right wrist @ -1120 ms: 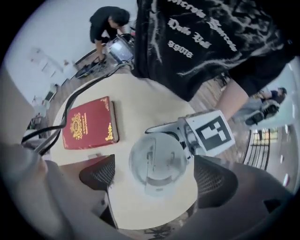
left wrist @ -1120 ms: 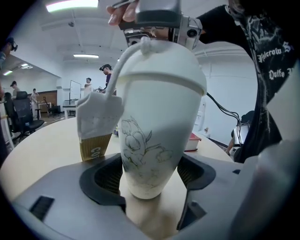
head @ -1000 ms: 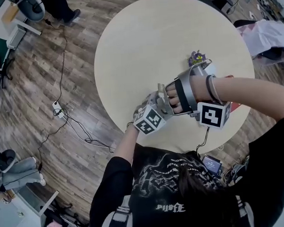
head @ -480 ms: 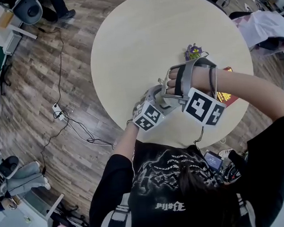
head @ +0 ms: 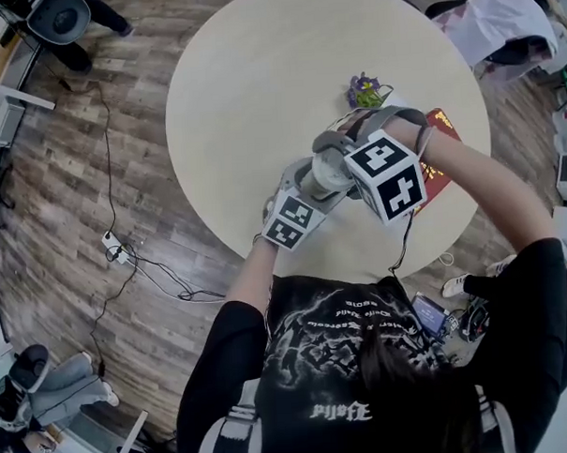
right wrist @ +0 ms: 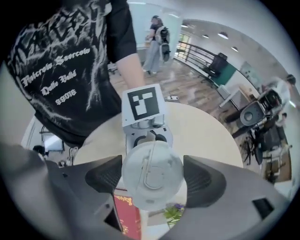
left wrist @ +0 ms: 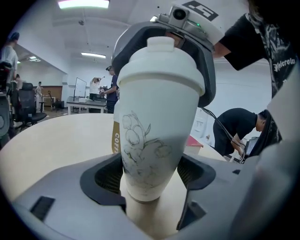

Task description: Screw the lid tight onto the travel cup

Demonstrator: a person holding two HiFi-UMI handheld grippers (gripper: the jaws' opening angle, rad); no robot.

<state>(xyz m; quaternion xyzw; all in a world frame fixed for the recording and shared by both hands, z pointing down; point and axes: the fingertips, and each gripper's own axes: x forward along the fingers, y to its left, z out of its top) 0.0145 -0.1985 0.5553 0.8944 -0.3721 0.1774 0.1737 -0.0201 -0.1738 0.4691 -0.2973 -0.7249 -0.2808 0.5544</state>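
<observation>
Now left claw (left wrist: 150, 180) grips the cup (left wrist: 157, 122); right claw (right wrist: 151, 177), jaws just closing, clamps its lid (left wrist: 159, 65) from above.

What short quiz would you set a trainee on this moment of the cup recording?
1. Which gripper clamps the body of the travel cup?
2. True or false: the lid is off the cup.
3. Which of these lies on the table? A red packet; B kettle; C scissors.
Key: 1 the left gripper. 2 false: it sits on top, gripped by the right gripper, whose jaws have just been closing on it. 3 A.
</observation>
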